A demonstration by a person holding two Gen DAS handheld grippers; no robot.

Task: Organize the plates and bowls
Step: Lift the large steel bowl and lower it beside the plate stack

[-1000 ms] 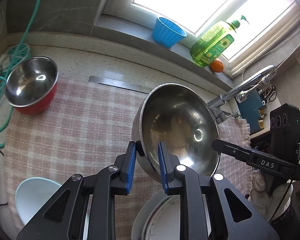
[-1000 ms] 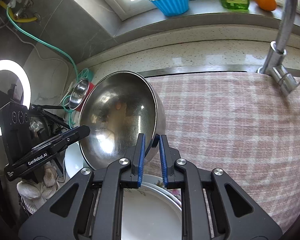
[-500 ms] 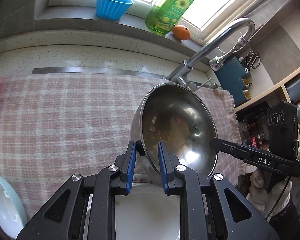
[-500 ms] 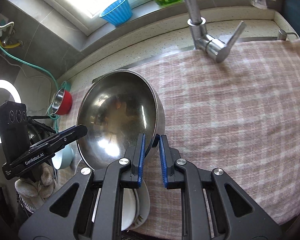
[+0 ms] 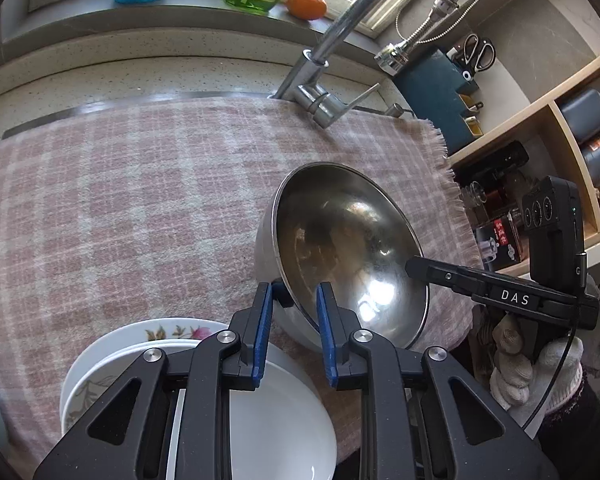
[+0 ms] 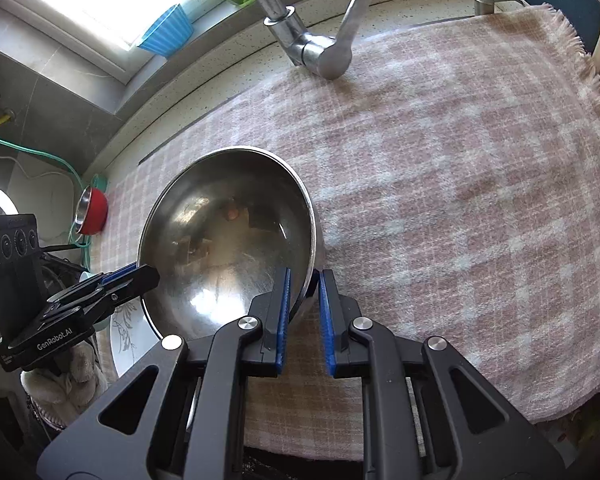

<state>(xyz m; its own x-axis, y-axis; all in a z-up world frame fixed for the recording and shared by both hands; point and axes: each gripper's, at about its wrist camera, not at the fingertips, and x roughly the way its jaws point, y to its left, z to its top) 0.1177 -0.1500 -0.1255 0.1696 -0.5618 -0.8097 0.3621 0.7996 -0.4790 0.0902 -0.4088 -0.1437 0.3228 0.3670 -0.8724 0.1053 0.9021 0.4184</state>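
Left wrist view shows both our claws, left claw [image 5: 290,300] and right claw [image 6: 304,284], clenched on opposite rims of the stiff, slippery steel bowl [image 5: 340,248], tilted above the checked cloth [image 5: 140,200] right of the stacked plates [image 5: 112,344].

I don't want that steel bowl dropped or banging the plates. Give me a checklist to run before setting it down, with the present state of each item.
1. Left gripper on the steel bowl rim: ok, a finger on each side.
2. Right gripper on the opposite rim: ok, also straddling it.
3. Bowl level: not ok, it is tilted, its opening facing the cameras.
4. Cloth free to the right of the bowl: ok, bare checked fabric.
5. Clear of the plates: cannot tell; the stack lies close beside the bowl.
6. Clear of the faucet: ok, well behind.
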